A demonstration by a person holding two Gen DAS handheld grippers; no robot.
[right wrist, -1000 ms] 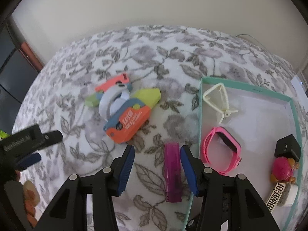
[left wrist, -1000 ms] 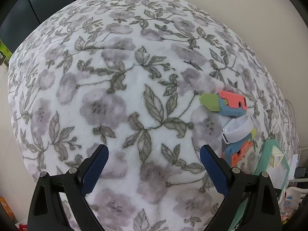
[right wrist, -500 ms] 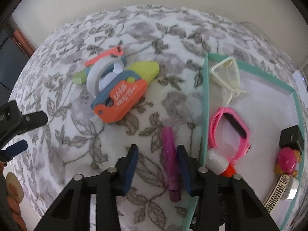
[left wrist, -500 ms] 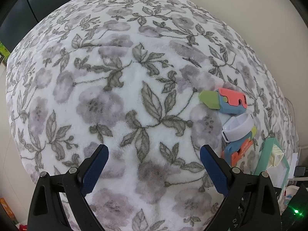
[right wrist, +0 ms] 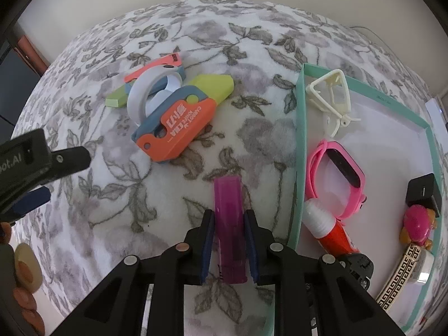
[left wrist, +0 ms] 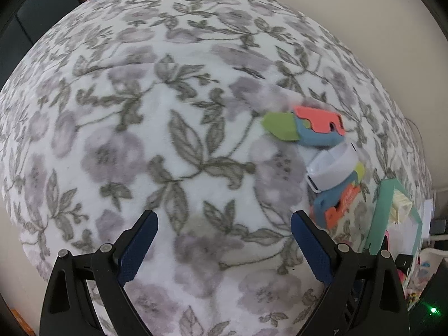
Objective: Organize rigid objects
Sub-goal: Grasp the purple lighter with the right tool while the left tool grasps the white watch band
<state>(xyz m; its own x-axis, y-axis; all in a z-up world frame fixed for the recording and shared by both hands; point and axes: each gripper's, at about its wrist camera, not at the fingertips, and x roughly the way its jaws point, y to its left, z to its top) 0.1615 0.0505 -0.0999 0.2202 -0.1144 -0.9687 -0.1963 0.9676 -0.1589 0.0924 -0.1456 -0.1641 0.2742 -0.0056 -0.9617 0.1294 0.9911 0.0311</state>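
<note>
A purple translucent lighter (right wrist: 228, 224) lies on the floral blanket next to the teal tray (right wrist: 300, 151). My right gripper (right wrist: 229, 219) has its blue pads against both sides of the lighter. Two orange-blue-green carrot knife toys (right wrist: 179, 123) (left wrist: 308, 127) and a white band (right wrist: 148, 95) lie in a pile on the blanket. My left gripper (left wrist: 222, 225) is open and empty over bare blanket, left of the pile; it also shows in the right wrist view (right wrist: 42, 179).
The tray holds a cream plastic frame (right wrist: 333, 98), a pink watch (right wrist: 338, 173), a red-white tube (right wrist: 327, 232), a black cube (right wrist: 424, 190), a pink toy (right wrist: 418, 222) and a patterned band (right wrist: 400, 274). A wall runs behind the blanket.
My right gripper has moved forward and down over the purple lighter and its jaws have closed from wide apart to touching the lighter's sides. The left gripper has drifted slightly.
</note>
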